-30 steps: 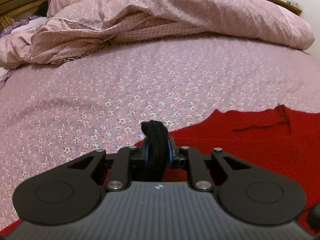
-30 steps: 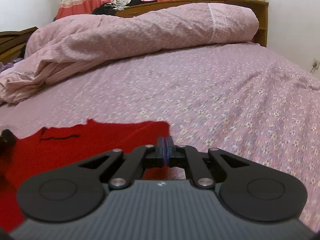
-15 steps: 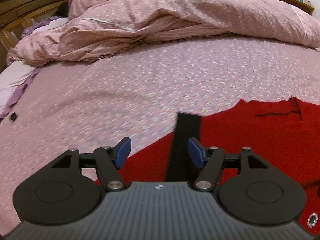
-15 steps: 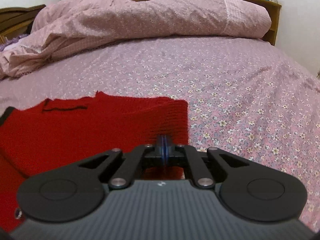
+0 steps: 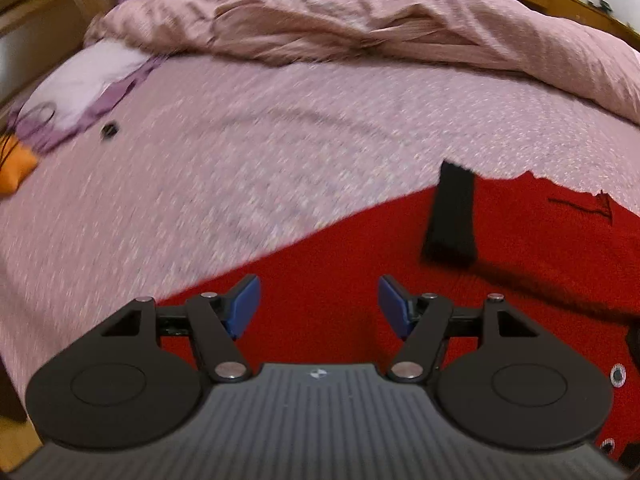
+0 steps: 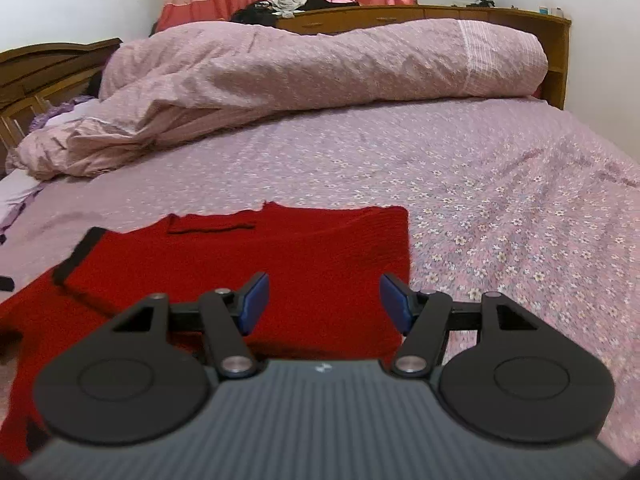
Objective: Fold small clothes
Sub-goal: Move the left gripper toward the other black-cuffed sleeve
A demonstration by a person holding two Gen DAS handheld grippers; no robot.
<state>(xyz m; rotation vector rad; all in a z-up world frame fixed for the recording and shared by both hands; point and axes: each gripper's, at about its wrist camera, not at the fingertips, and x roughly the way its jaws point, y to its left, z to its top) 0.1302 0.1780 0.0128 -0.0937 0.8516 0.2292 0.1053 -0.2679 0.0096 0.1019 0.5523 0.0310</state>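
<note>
A red knitted garment (image 6: 312, 252) lies flat on the floral pink bed sheet (image 6: 500, 184). It has a black cuff (image 5: 452, 216) folded onto the red body, which also shows in the right wrist view (image 6: 78, 256). My left gripper (image 5: 318, 306) is open and empty, above the garment's left part (image 5: 340, 264). My right gripper (image 6: 324, 302) is open and empty, above the garment's right edge. The left wrist view is blurred by motion.
A rumpled pink duvet (image 6: 320, 68) lies across the far side of the bed. A wooden headboard (image 6: 440, 14) stands behind it. At the left are a white and purple pillow (image 5: 88, 80), an orange object (image 5: 14, 170) and a small dark round object (image 5: 109, 131).
Both grippers opened and let go: the left released the black cuff, the right released the red edge. The garment now lies on the bed, and both grippers pulled back, the left swinging leftward.
</note>
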